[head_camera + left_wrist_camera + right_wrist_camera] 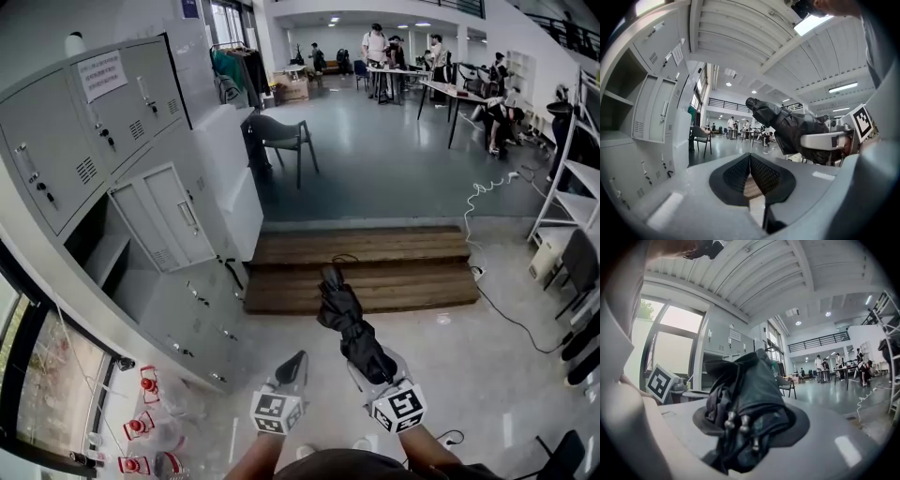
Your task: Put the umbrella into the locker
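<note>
Right gripper view puts the folded black umbrella point(750, 390) squarely in your right tool point(751, 430). Its jaws stand fairly wide but are clamped on the bunched canopy, with the metal rib tips hanging loose right at the pads. Your left tool point(750, 159) has its jaws pressed together on nothing and rides just beside the right one. From the grip the umbrella runs forward, and its far end sticks well out past the tool, over the floor in front of the wooden steps point(366, 267).

The locker point(89, 239) you want is the open compartment in the grey bank on your left, well apart from both tools. Its door point(167, 217) hangs out into the room, and a shelf point(105, 255) crosses the inside.

Judging from this, the hold is the weak spot. You appear to be pinching soft, loosely bunched cloth rather than the shaft, so the bundle could slide or sag through the jaws when you swing left. The long overhang is the other worry. If you turn too close, the far end will likely strike the door or the frame, which could twist the umbrella out of your grip. The shelf may also leave too little room, so the end could jam before the whole thing is in. Your empty left tool could steady the door or the far end.
</note>
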`<action>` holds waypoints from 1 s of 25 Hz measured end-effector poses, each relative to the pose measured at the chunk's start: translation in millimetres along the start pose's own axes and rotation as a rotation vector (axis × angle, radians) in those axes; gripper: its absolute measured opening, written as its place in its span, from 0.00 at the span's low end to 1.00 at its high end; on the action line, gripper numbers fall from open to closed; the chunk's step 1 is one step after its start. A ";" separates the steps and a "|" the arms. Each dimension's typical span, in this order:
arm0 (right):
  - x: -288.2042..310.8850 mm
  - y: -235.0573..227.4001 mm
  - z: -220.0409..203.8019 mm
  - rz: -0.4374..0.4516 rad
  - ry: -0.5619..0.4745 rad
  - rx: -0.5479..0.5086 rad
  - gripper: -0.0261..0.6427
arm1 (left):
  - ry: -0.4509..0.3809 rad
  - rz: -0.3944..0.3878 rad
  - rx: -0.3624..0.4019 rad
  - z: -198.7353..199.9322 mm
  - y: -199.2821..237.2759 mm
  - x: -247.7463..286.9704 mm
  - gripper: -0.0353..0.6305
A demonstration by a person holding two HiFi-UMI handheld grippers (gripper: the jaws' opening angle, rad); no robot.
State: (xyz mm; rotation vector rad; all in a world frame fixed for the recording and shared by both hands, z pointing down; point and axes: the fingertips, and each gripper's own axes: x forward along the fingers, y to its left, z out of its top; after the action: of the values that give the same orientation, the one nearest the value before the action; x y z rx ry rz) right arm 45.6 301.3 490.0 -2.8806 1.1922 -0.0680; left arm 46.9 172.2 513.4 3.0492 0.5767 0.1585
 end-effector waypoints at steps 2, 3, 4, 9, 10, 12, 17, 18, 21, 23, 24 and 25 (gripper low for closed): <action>0.7 1.9 4.1 0.004 -0.016 0.007 0.39 | -0.001 -0.001 0.001 0.6 0.4 -0.7 0.06; 0.9 2.8 6.4 0.007 -0.027 0.013 0.39 | -0.002 -0.001 0.000 1.0 0.4 -1.1 0.06; 0.8 3.8 8.8 0.010 -0.037 0.019 0.39 | -0.004 -0.001 -0.001 1.3 -0.1 -1.6 0.06; 2.4 8.7 16.0 0.019 -0.056 0.013 0.39 | -0.015 -0.012 0.001 4.9 -4.5 -3.3 0.06; 3.5 10.4 16.5 0.022 -0.055 0.012 0.39 | -0.017 -0.013 0.001 5.7 -4.4 -4.4 0.06; 6.0 14.7 17.0 0.026 -0.055 0.013 0.39 | -0.022 -0.013 0.001 6.9 -3.1 -7.4 0.06; 14.8 29.6 18.5 0.040 -0.051 0.007 0.39 | -0.034 -0.007 0.003 10.1 6.3 -17.1 0.06; 17.9 33.2 19.4 0.040 -0.049 0.005 0.39 | -0.037 -0.004 0.003 11.1 10.0 -19.2 0.06; 26.8 44.5 21.6 0.035 -0.043 0.010 0.39 | -0.042 0.004 0.001 11.9 22.9 -26.7 0.06; 32.3 52.5 22.2 0.032 -0.037 0.016 0.39 | -0.042 0.009 -0.001 11.8 32.8 -33.2 0.06; 35.2 56.5 22.6 0.031 -0.036 0.015 0.39 | -0.042 0.010 -0.002 11.5 38.1 -36.4 0.06; 38.4 60.4 23.0 0.030 -0.037 0.012 0.39 | -0.042 0.011 -0.002 11.1 43.5 -39.4 0.06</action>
State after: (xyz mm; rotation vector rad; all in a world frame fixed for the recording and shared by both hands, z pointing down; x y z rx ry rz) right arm 31.2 231.6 465.9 -2.8393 1.2247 -0.0218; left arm 27.4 117.2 501.0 3.0461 0.5571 0.0953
